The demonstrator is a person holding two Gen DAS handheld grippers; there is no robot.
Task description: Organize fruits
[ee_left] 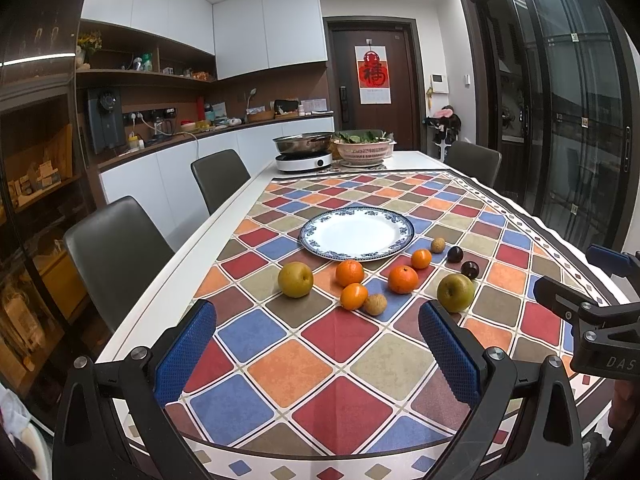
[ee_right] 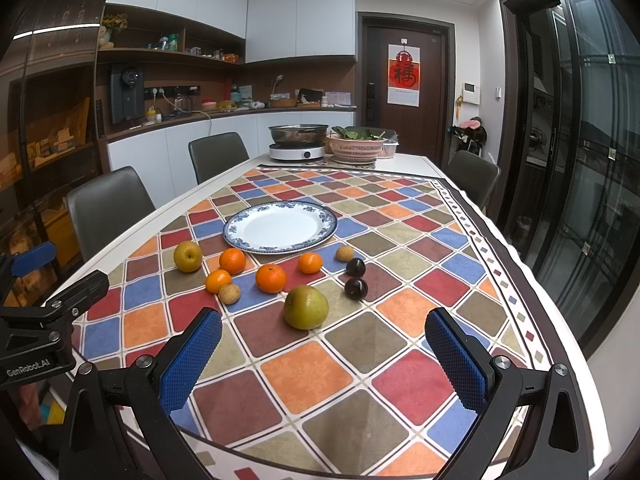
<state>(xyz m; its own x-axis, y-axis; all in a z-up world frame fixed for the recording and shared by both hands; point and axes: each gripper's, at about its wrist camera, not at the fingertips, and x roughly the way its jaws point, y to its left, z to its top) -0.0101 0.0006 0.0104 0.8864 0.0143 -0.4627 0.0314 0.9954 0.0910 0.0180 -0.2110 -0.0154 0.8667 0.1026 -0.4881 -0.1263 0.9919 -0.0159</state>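
on the checked cloth (ee_left: pixel 340 344), left view: left gripper (ee_left: pixel 316 344) spread wide, empty; fruits (ee_left: pixel 352 296) loose before the bare plate (ee_left: pixel 356 234), nothing between. right view: right gripper (ee_right: pixel 324 354) wide, empty, nearest pear (ee_right: pixel 306 307) just ahead; pot (ee_right: pixel 298 134) and basket (ee_right: pixel 356 146) far behind.

Both grippers hover above the near edge of the table, side by side. Left gripper (ee_left: pixel 318 340) has its jaws spread wide, blue pads (ee_left: pixel 186 350) facing inward, nothing between them. Right gripper (ee_right: pixel 324 346) matches it, wide apart and empty.
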